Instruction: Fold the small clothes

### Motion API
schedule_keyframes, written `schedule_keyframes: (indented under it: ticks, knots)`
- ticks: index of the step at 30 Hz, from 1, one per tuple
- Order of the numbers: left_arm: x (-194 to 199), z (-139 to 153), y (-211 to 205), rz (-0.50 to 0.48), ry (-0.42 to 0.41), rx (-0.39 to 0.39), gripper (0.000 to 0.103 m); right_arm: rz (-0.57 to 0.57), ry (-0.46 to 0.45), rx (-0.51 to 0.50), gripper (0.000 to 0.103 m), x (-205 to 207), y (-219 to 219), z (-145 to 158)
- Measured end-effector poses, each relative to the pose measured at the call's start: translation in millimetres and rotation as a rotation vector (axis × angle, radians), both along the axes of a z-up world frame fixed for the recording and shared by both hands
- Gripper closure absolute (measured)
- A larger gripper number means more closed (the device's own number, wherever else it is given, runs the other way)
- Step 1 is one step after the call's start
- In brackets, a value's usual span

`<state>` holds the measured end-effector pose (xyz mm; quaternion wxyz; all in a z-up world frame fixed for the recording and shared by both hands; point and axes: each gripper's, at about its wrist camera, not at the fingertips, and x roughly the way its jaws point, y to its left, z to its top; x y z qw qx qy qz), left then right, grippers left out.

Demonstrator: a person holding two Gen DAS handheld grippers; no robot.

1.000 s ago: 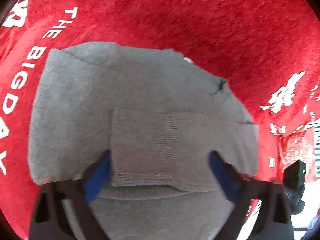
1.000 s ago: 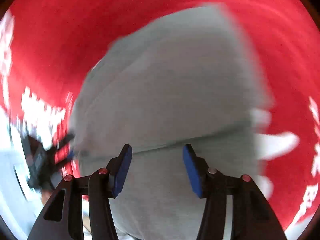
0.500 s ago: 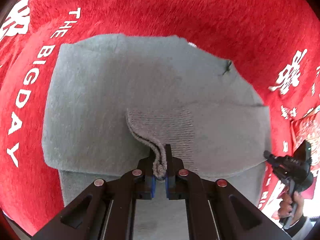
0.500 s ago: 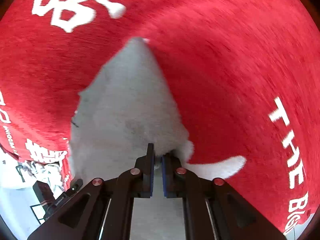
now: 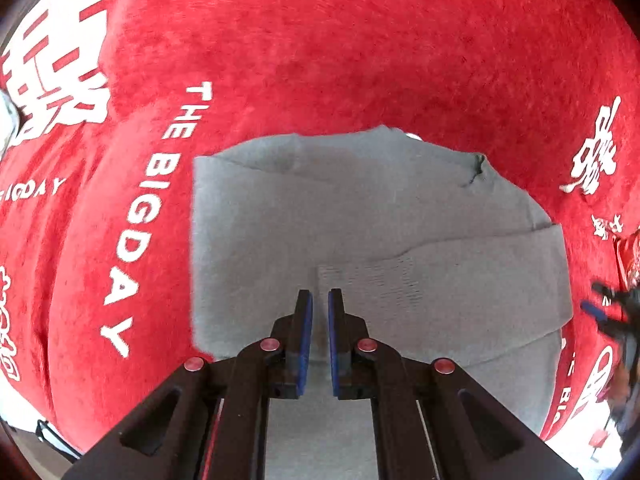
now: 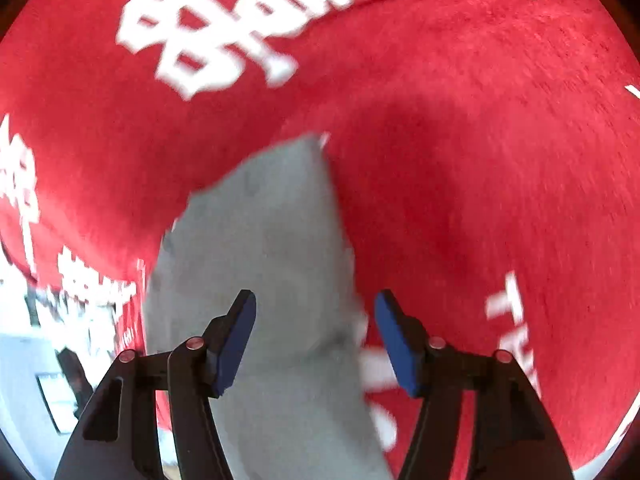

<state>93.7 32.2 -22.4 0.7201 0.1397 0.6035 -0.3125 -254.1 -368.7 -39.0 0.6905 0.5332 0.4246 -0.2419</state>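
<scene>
My left gripper (image 5: 320,304) is closed, empty, over the grey sweater (image 5: 360,216); my right gripper (image 6: 314,312) is opening, empty; only the left view reads "THE BIG DAY" (image 5: 152,208) on the red cloth (image 5: 360,60)

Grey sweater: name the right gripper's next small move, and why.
Probably lower the right gripper onto the edge of the grey sweater below it and close: its jaws are opening, pinching nothing, the sleeve already lies folded across the body, and the left gripper looks shut and empty.

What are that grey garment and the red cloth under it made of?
The grey garment looks like a soft matte knit, perhaps wool or fleece; its folded sleeve cuff shows ribbing. The red cloth seems a velvety short-pile fabric with white printed lettering.
</scene>
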Motion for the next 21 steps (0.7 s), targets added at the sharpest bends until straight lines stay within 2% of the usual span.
schedule_keyframes:
  ticks: [3, 4, 5, 6, 7, 11, 13, 14, 15, 18, 19, 20, 21]
  knots:
    - [-9, -15, -18, -0.022, 0.014, 0.030, 0.095, -0.003, 0.020, 0.027, 0.038, 30, -24, -22]
    - [-13, -20, -25, -0.024, 0.018, 0.040, 0.095, 0.030, 0.073, 0.028, 0.041, 46, -29, -33]
    - [-16, -24, -28, -0.023, 0.023, 0.043, 0.095, 0.049, 0.103, 0.028, 0.058, 55, -30, -38]
    - [-18, -26, -30, -0.020, 0.026, 0.042, 0.095, 0.075, 0.133, 0.012, 0.085, 64, -31, -41]
    - [-20, -27, -32, -0.018, 0.025, 0.043, 0.095, 0.111, 0.145, -0.024, 0.095, 72, -31, -37]
    - [-22, -32, -38, -0.014, 0.020, 0.044, 0.095, 0.118, 0.150, -0.129, 0.095, 68, -27, -17]
    - [-20, -38, -45, -0.020, 0.004, 0.053, 0.095, 0.091, 0.181, -0.101, 0.095, 56, -28, -33]
    - [-19, -38, -48, -0.024, -0.014, 0.057, 0.095, 0.066, 0.164, -0.078, 0.095, 52, -28, -38]
    - [-17, -37, -52, -0.031, -0.031, 0.066, 0.095, 0.034, 0.139, -0.075, 0.095, 47, -30, -39]
    - [-5, -31, -54, -0.021, -0.103, 0.114, 0.095, 0.009, 0.165, -0.100, 0.094, 43, -28, -31]
    - [2, -26, -49, -0.001, -0.112, 0.120, 0.095, -0.008, 0.195, -0.115, 0.090, 39, -27, -28]
    - [9, -21, -43, 0.021, -0.104, 0.112, 0.095, -0.027, 0.218, -0.120, 0.079, 35, -25, -24]
    - [12, -16, -37, 0.031, -0.098, 0.103, 0.095, -0.043, 0.242, -0.125, 0.075, 31, -25, -20]
